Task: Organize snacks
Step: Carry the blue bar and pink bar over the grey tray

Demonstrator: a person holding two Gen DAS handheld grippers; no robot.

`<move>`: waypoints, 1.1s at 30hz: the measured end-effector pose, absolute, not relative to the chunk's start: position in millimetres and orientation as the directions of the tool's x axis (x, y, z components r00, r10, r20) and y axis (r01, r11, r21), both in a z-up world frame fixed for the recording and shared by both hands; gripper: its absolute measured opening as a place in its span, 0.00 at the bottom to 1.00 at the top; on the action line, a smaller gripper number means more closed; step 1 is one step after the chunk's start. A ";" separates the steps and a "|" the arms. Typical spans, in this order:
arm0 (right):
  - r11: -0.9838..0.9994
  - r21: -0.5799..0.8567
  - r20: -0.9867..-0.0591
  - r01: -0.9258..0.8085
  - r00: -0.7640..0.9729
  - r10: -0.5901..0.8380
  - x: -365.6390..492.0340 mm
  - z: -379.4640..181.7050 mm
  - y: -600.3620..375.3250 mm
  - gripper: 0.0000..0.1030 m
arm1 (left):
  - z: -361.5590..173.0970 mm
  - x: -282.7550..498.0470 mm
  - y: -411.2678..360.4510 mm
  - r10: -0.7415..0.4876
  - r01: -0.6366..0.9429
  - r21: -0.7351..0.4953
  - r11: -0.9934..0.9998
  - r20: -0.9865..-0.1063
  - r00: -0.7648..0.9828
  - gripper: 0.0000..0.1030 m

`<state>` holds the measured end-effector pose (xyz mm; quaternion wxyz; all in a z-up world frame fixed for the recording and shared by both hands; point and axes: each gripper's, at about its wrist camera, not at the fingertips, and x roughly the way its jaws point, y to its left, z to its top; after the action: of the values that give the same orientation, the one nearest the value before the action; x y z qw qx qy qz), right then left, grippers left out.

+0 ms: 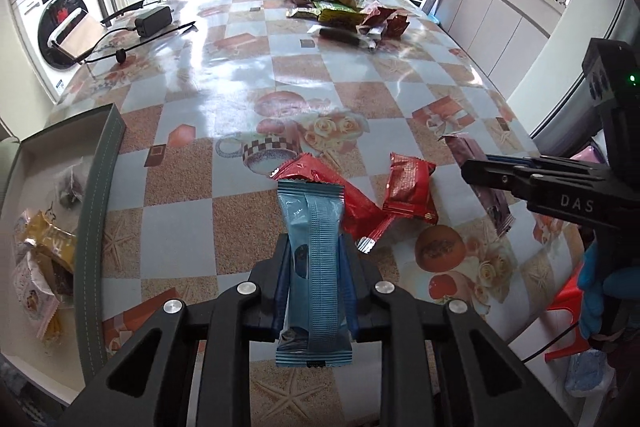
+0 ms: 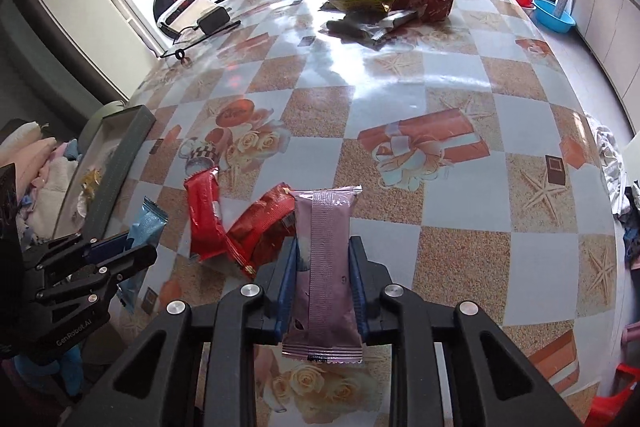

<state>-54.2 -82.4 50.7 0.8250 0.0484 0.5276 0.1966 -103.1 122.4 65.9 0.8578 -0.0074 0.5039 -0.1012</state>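
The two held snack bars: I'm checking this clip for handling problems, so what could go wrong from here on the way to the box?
1. The left gripper pinches the blue bar and the right gripper the purple bar across their middles; the contents might get crushed.
2. The grippers are side by side; they might collide heading to the green box.
3. The red packets lie just ahead; a low pass could sweep them.
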 end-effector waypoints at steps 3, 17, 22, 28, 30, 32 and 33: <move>0.902 0.307 -0.840 -0.303 0.359 0.407 -55.1 59.9 -66.6 0.26 | 74.1 -106.4 132.9 -0.179 0.144 -0.123 0.982 -0.852 0.491 0.25; 0.772 0.344 -0.805 -0.535 0.255 0.536 -53.1 88.8 89.1 0.26 | 100.1 -126.8 262.1 0.021 -0.155 -0.087 0.984 -0.808 0.589 0.25; 0.720 0.376 -0.797 -0.583 0.192 0.572 -45.3 89.3 155.3 0.26 | 88.2 -135.3 313.9 0.080 -0.273 -0.094 0.957 -0.821 0.565 0.25; 0.688 0.403 -0.802 -0.603 0.129 0.583 -32.1 79.0 216.8 0.26 | 66.9 -140.2 349.4 0.109 -0.356 -0.102 0.929 -0.843 0.526 0.25; 0.686 0.396 -0.810 -0.611 0.119 0.574 -30.0 74.7 230.6 0.26 | 60.1 -139.3 356.5 0.109 -0.370 -0.106 0.923 -0.850 0.515 0.25; 0.685 0.391 -0.818 -0.615 0.107 0.564 -28.6 70.2 243.3 0.26 | 54.4 -138.0 361.2 0.104 -0.377 -0.110 0.920 -0.857 0.505 0.25; 0.685 0.388 -0.823 -0.616 0.103 0.558 -27.8 67.7 248.8 0.26 | 52.1 -137.5 362.3 0.102 -0.378 -0.112 0.919 -0.859 0.502 0.25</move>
<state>-27.8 248.8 67.7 0.7421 -0.0268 0.5403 0.3958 -137.5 362.3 52.1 0.8546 -0.1441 0.4786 0.1406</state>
